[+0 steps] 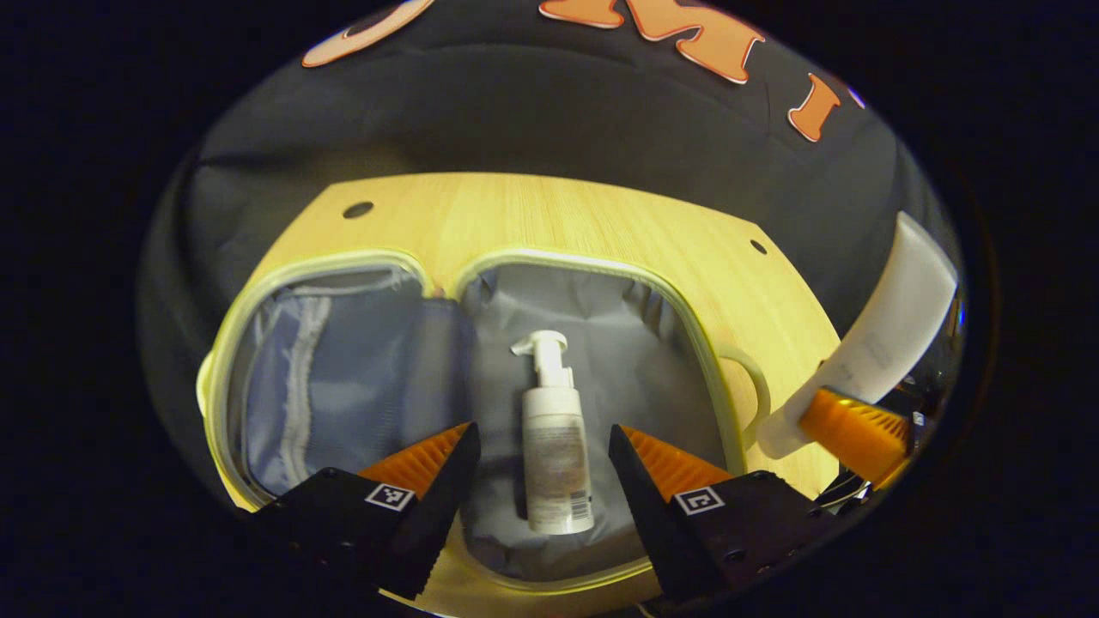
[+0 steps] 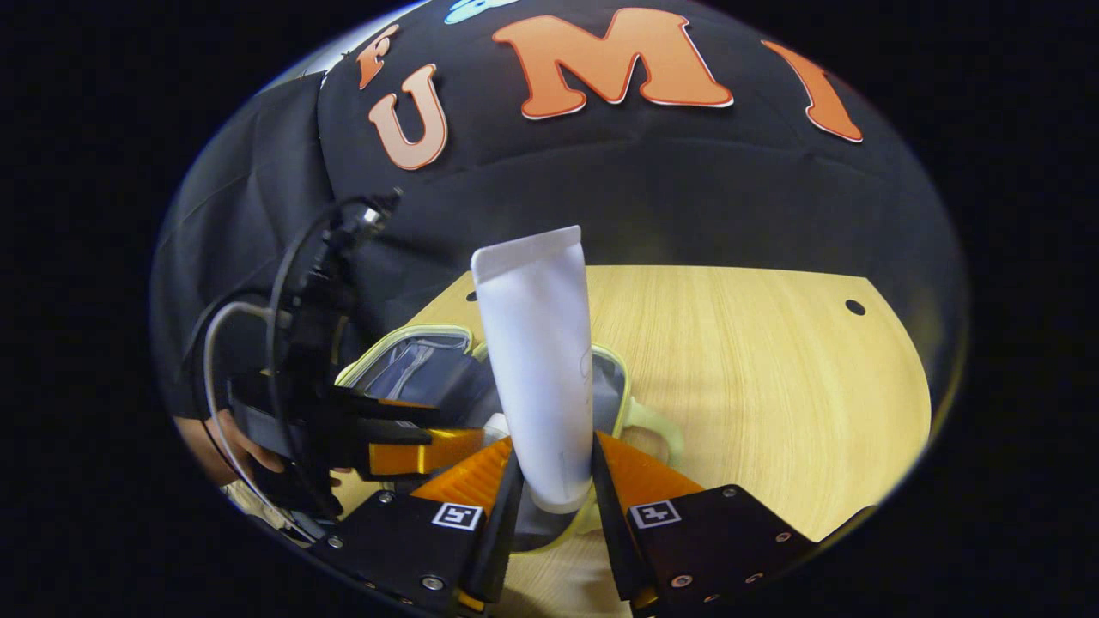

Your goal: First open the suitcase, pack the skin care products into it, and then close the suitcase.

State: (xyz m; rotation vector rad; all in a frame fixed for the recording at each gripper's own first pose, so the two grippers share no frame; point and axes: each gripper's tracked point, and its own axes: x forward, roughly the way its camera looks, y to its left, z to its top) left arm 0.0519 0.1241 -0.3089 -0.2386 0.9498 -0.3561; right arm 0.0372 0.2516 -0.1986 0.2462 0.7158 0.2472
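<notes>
The small suitcase [image 1: 706, 348] lies open flat on the wooden table, its pale green rim framing two grey-lined halves. A white pump bottle [image 1: 554, 442] lies in the right half. My left gripper [image 1: 543, 459] hovers open above it, fingers on either side and apart from it. At the right edge of the left gripper view, a white tube [image 1: 867, 343] is held by the right gripper [image 1: 850, 429]. In the right gripper view the white tube [image 2: 539, 360] stands upright between the fingers of my right gripper [image 2: 551, 481], which is shut on it, above the suitcase [image 2: 403, 360].
The wooden table [image 2: 755, 378] stretches bare to the right of the suitcase, with small holes near its far corners. The suitcase handle [image 1: 755, 386] sticks out on its right side. A hand [image 2: 227, 446] holds the left gripper [image 2: 378, 438] with its cables.
</notes>
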